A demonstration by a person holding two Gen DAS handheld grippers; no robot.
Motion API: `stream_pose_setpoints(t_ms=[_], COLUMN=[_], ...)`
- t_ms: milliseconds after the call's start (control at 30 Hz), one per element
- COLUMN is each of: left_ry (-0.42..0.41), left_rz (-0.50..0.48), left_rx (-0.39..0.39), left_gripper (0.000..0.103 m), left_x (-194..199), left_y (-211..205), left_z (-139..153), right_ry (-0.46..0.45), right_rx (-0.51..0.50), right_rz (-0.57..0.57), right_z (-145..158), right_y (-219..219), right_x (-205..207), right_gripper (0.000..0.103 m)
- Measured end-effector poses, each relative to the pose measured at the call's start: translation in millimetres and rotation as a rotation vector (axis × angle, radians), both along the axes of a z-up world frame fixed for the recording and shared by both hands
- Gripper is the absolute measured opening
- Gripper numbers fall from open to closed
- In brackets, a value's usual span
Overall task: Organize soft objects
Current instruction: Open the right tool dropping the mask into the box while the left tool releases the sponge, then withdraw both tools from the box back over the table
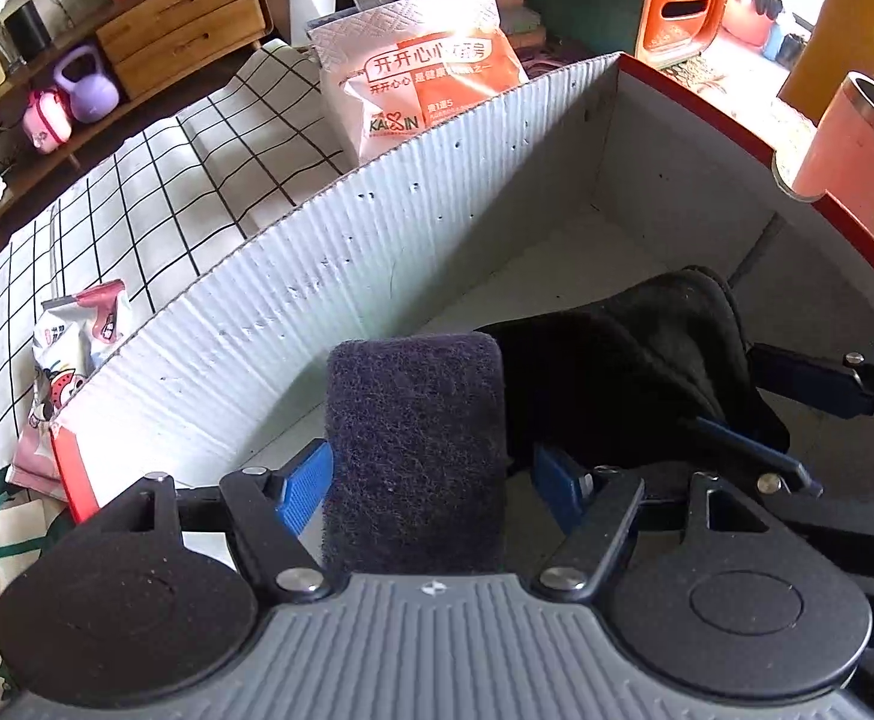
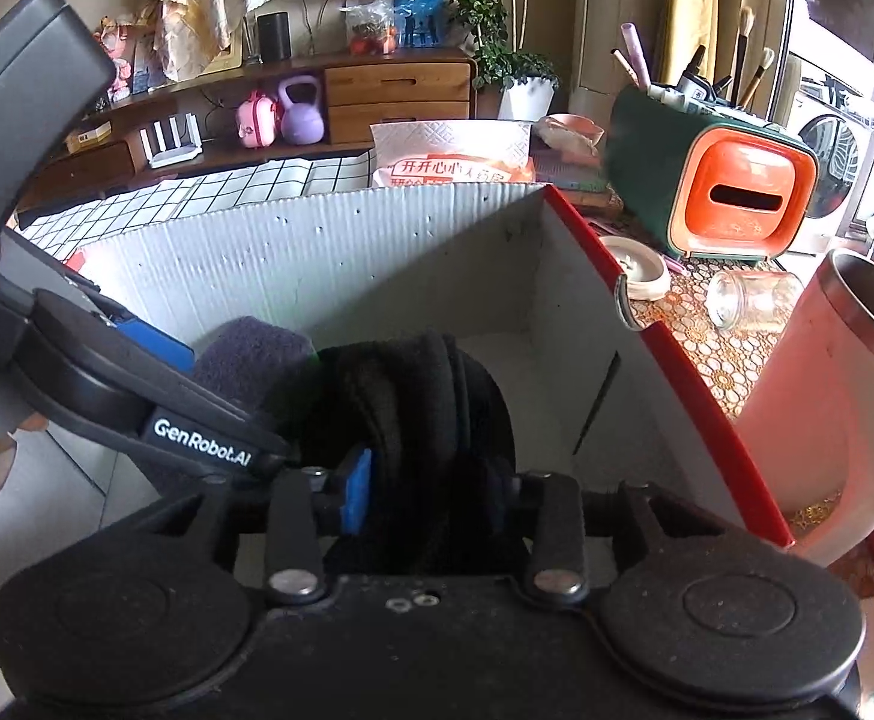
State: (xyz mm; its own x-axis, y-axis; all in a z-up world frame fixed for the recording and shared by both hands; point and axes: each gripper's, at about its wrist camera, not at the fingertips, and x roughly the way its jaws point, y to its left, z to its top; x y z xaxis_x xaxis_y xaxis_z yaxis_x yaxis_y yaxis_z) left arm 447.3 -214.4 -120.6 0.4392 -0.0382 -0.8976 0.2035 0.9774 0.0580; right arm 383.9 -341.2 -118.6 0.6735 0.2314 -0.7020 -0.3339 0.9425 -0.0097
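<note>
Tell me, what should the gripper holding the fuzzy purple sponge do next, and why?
Probably open its fingers and let go. The left gripper holds the purple sponge inside the white box, low beside the black cloth in the right gripper. Since the sponge is already in the box, dropping it there looks right.

The scrubbing pad is cut off at the bottom by the left gripper's body, so its lower end cannot be seen. In the right wrist view only its top corner shows; the rest is behind the left gripper's arm. The black cloth hides the right gripper's far finger, so it is hard to tell if the pads press on it. The box floor under the cloth is hidden. The tissue pack is cut off by the box wall. The pink cup runs off the picture's edge
</note>
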Motion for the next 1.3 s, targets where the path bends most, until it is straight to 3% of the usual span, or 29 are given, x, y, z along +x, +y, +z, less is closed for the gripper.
stream_pose_setpoints(t_ms=[600,900,1100,1300], left_ry=[-0.170,-0.252,-0.323,-0.366], left_rz=[0.008,0.025,0.015,0.007], left_rx=[-0.075,-0.116,-0.129,-0.158], left_gripper=[0.073,0.073,0.079,0.079], left_x=[-47,-91,-126,-164], left_y=[14,35,52,73], left_z=[56,84,100,108], right_ry=[-0.077,-0.132,-0.153,-0.183], right_rx=[-0.004,0.007,0.022,0.049], right_rz=[-0.013,0.000,0.005,0.012], right_z=[36,63,77,88], right_y=[-2,5,12,19], right_x=[-31,-62,-81,-104], right_gripper=[0.072,0.082,0.084,0.094])
